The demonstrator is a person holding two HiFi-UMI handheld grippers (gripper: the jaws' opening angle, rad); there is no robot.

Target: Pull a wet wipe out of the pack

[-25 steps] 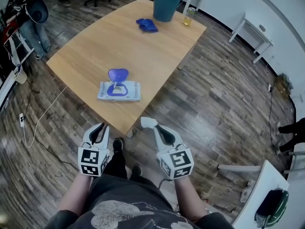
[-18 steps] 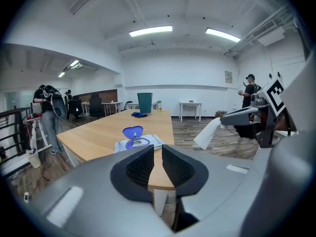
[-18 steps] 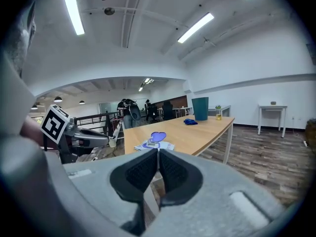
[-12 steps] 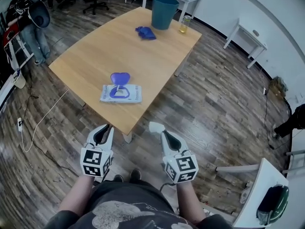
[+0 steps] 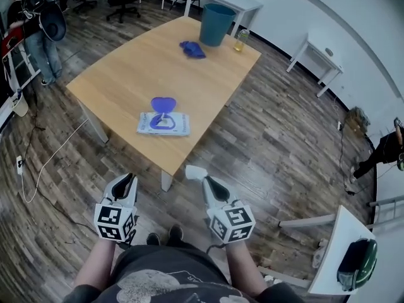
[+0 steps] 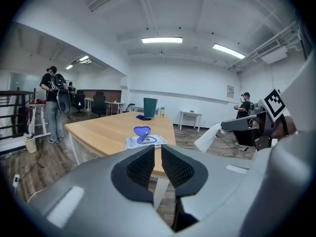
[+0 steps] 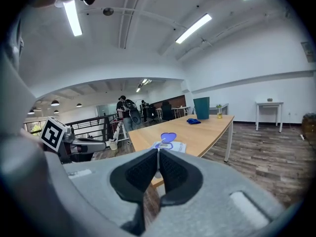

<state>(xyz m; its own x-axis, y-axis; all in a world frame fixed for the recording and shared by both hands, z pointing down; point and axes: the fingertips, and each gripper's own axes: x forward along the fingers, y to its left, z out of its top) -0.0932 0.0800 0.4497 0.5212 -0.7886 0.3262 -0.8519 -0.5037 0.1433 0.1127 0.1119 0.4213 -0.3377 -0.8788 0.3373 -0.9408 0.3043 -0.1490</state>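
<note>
At the near end of a wooden table [image 5: 139,68], the left gripper [image 5: 125,180] is empty, its jaws just narrowed to a slit. The pack [image 5: 164,124] lies by the front edge, long axis crosswise, lid [image 5: 163,104] flipped away. The right gripper [image 5: 204,179] pinches a wet wipe [image 5: 194,171].

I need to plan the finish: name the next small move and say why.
Probably carry the right gripper forward and lay the wipe on the table: the wipe already hangs free from its shut jaws, clear of the open pack.
</note>
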